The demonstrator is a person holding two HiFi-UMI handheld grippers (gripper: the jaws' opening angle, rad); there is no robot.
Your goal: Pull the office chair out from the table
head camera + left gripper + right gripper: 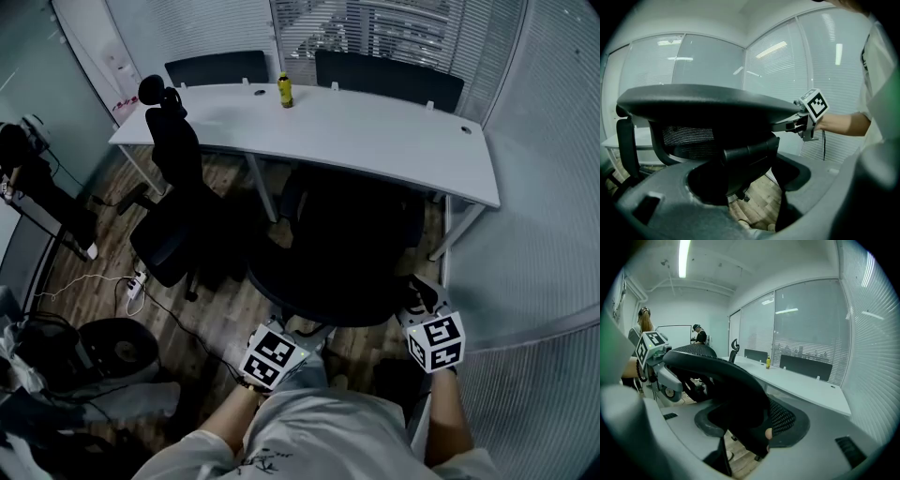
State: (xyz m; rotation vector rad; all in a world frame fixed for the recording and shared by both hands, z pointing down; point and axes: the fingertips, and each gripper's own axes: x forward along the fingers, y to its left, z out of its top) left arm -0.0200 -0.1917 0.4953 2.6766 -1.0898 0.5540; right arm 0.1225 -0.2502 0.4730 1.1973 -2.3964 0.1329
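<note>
- The white table [375, 141] runs across the far side.
- The black chair [347, 253] stands at it, seat partly under, back towards the person.
- The left gripper [286, 342] and right gripper [424, 328] sit on the backrest's top rim, each with its fingers closed on it.
- A yellow bottle [284, 90] stands on the table.

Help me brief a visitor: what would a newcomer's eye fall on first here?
The black office chair fills the centre, close against the white table, with the left hand-held gripper and right hand-held gripper both clamped on its backrest. A yellow bottle stands alone near the table's far edge.
</note>
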